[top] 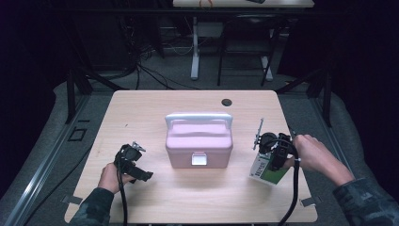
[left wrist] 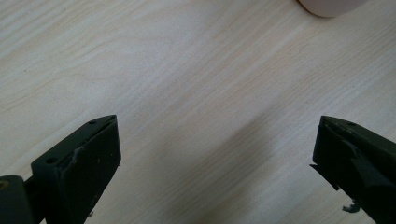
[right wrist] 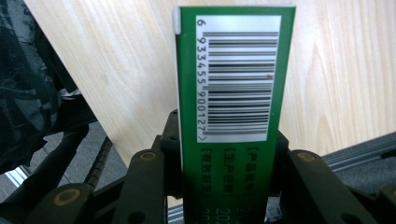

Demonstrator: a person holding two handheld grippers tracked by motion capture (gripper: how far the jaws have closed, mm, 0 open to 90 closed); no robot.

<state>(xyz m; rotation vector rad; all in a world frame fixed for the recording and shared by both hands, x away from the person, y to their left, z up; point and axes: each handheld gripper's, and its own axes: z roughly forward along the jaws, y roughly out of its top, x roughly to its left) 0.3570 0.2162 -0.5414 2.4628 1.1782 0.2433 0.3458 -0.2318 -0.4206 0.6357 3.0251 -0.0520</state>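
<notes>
We held the green box (right wrist: 233, 107) clamped between the jaws of the right gripper (top: 273, 155), at the right side of the table (top: 141, 108), near its near edge; its barcode face showed plainly in the right gripper view. The pink case (top: 199, 139) sat closed at the table's middle, well apart from the box. Our left gripper (top: 133, 162) rested at the near left, its jaws spread wide over bare wood with nothing between them.
</notes>
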